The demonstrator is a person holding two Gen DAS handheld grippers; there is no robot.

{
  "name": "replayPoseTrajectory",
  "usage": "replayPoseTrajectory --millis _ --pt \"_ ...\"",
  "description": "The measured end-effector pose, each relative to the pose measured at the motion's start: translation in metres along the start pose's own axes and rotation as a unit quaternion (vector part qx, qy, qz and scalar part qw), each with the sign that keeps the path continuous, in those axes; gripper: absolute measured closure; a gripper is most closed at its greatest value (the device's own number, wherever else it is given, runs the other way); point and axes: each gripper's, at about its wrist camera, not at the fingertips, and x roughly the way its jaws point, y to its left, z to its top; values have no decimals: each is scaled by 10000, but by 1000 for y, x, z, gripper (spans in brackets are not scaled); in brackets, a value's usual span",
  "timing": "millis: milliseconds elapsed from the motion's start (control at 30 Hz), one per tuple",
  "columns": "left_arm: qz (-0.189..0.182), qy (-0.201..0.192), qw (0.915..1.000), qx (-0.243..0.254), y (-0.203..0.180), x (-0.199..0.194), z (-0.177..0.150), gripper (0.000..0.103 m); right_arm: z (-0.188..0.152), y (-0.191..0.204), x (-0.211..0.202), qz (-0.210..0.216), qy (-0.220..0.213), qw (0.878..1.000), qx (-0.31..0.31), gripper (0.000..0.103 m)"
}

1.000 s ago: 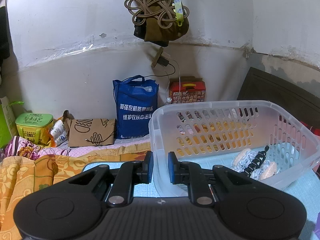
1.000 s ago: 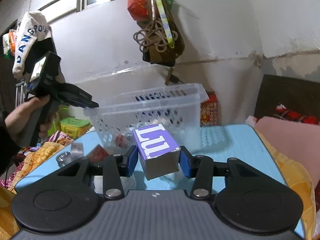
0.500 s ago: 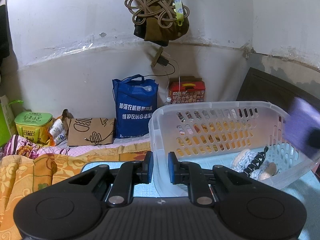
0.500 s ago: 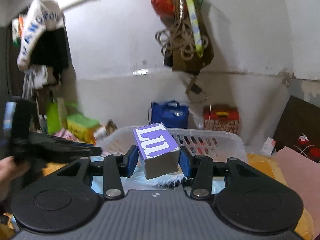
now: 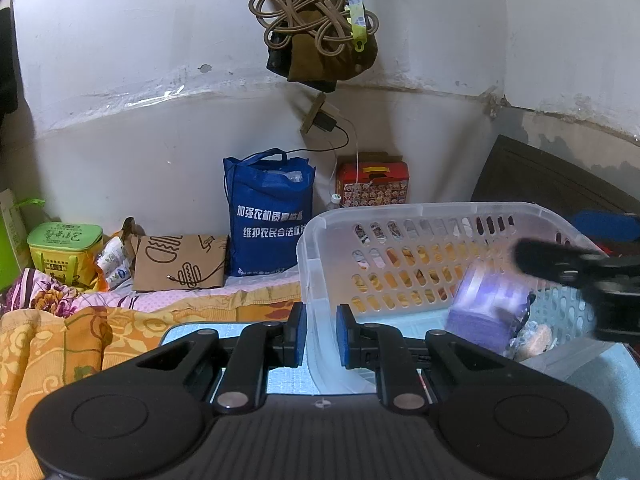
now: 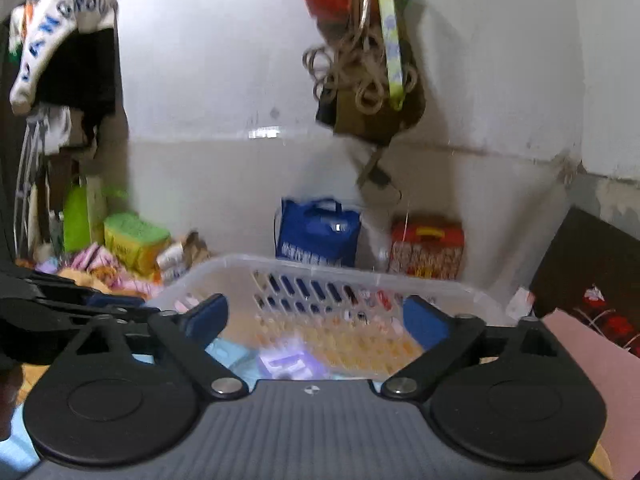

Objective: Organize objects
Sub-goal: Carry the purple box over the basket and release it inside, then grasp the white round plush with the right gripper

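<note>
Dropping now: right gripper (image 6: 314,320) has just sprung its fingers wide, nothing between them, and the purple box (image 5: 486,312) it held half a second ago sits blurred inside the clear basket (image 5: 400,216), below the fingers. Left gripper (image 5: 321,334) unchanged: fingers narrow, pinching the basket's near wall at its left corner. Basket also holds a pale bundle (image 5: 534,338), partly hidden. Basket rests on the light-blue tabletop (image 5: 192,330), by its left edge. Behind: orange floral bedding (image 5: 52,340), blue tote bag (image 5: 270,216), red tin (image 5: 372,184), green tin (image 5: 64,244) along the white wall; cords hanging (image 5: 316,20) above.
</note>
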Motion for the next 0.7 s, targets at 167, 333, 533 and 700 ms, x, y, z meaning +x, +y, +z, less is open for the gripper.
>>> replayPoseTrajectory --millis 167,333,533,700 --pt "37 -14 10000 48 -3 0 -1 83 -13 -17 -33 -174 -192 9991 328 1" --pt "4 -12 10000 25 -2 0 0 83 -50 -30 -75 -109 -374 9954 872 0" --pt "59 -39 9999 80 -4 0 0 83 -99 2 -92 228 -111 9976 650 0" --pt "79 -54 9999 103 -6 -1 -1 83 -122 36 -89 600 267 9976 232 3"
